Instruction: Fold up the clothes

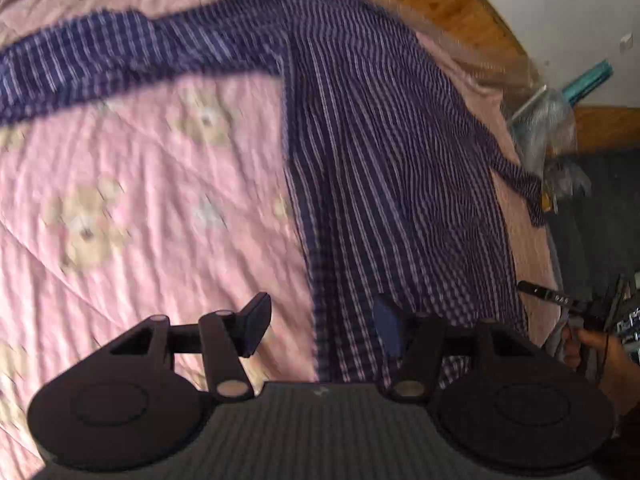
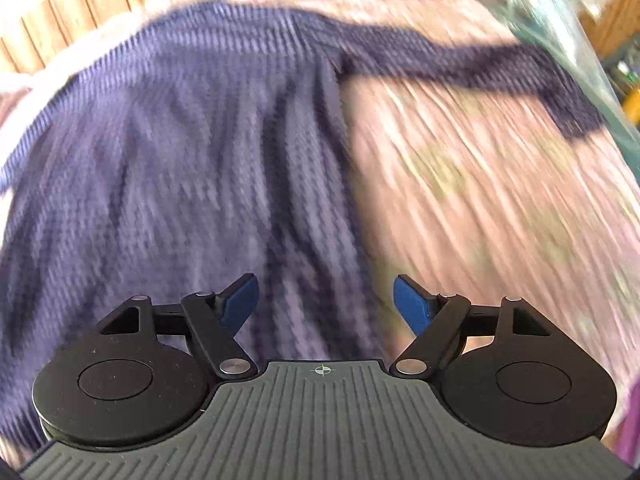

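pink bear-print quilt [image 1: 140,208] carries striped shirt [image 1: 380,160], sleeve toward left edge. left gripper [image 1: 322,326] wide, empty; right gripper [image 2: 325,304] wide, empty. no legible writing.

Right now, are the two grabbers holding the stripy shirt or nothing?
Left gripper: open, holding nothing, above the shirt.
Right gripper: open, holding nothing.

A bed carries everything, spread with a pink quilt [image 1: 140,184] printed with teddy bears. Flat on the quilt lies a dark blue striped shirt [image 1: 384,184], straight ahead of the left jaws and running off to their right. One sleeve [image 1: 120,60] stretches far beyond them to the left; the other sleeve [image 1: 516,184] trails toward the bed's edge.
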